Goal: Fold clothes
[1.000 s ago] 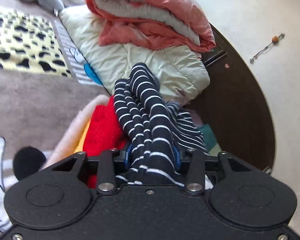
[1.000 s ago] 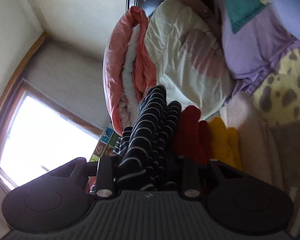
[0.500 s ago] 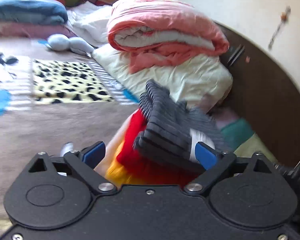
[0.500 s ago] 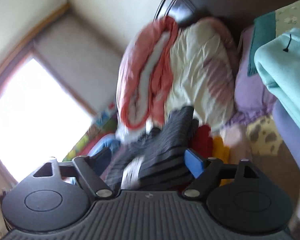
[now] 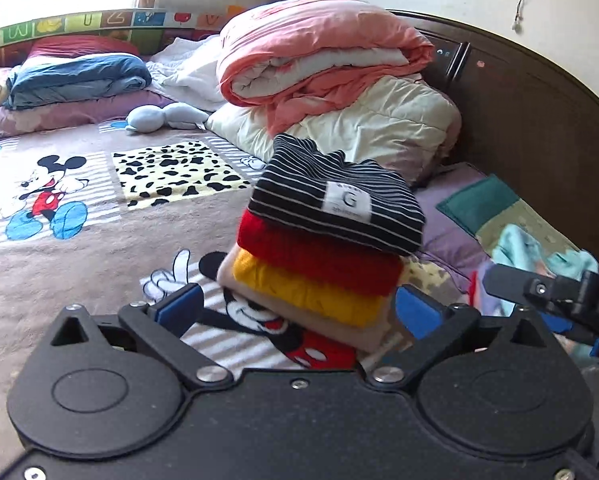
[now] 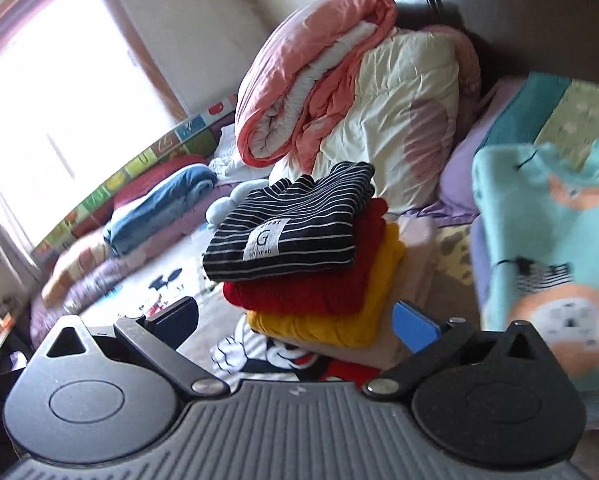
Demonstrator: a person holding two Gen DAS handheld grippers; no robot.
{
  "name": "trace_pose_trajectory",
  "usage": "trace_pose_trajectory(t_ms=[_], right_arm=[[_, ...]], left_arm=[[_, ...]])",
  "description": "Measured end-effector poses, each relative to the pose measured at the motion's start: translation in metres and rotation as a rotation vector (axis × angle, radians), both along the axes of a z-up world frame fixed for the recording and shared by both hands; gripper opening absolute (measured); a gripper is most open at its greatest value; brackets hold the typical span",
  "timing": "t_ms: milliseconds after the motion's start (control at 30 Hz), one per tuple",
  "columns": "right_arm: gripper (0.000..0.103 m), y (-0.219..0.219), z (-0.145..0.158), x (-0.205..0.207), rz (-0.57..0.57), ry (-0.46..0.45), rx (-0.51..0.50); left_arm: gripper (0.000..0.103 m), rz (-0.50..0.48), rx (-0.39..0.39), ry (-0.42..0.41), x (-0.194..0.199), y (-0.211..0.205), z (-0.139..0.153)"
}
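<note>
A folded black-and-white striped garment (image 5: 335, 196) with a white "G" label lies on top of a stack: a red garment (image 5: 319, 256), a yellow one (image 5: 307, 296) and a beige one at the bottom. The stack also shows in the right wrist view (image 6: 287, 228). My left gripper (image 5: 297, 312) is open and empty, just in front of the stack. My right gripper (image 6: 295, 322) is open and empty, also in front of the stack. A loose teal garment (image 6: 547, 248) lies to the right.
The stack sits on a Mickey Mouse blanket (image 5: 79, 216) on a bed. A rolled pink quilt (image 5: 319, 52) on a cream duvet (image 5: 379, 128) lies behind it. A dark headboard (image 5: 539, 128) runs along the right. Folded blue bedding (image 5: 79, 76) lies at the far left.
Both grippers were shut on the striped garment a second ago. They opened, left it on the stack, and drew back.
</note>
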State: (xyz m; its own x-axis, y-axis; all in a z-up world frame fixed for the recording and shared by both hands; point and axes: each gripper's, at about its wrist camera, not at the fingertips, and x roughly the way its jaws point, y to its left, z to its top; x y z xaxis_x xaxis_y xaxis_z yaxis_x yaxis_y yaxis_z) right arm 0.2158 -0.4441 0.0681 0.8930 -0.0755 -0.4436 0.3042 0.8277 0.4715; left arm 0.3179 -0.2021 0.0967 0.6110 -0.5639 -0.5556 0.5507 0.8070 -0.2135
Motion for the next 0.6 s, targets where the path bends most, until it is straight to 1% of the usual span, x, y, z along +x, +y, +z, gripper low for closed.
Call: trace_pose_trajectory(t_ms=[100,200,233,333,433,600], right_arm=[[0.103,0.008,0.010,-0.014,-0.009,0.040,-0.052],[0.103,0.014,0.015,-0.029,-0.017,0.072,-0.079],[0.103,0.016,0.016,-0.033,-0.019,0.080,-0.085],[0.103,0.020,0.020,-0.048,-0.023,0.088,-0.111],[0.103,0.022,0.023,-0.058,-0.027,0.094,-0.128],[0.103,0.024,0.030,-0.070,-0.021,0.103,-0.144]], left_arm=[[0.103,0.022,-0.010,-0.022,-0.023,0.004,0.006],[0.103,0.060,-0.047,-0.046,-0.044,0.009,0.015],[0.103,0.073,-0.045,-0.053,-0.050,0.010,0.018],[0.103,0.093,-0.002,-0.077,-0.064,0.008,0.029],[0.103,0.112,0.049,-0.135,-0.079,0.003,0.036],[0.103,0.118,0.093,-0.154,-0.091,-0.003,0.041]])
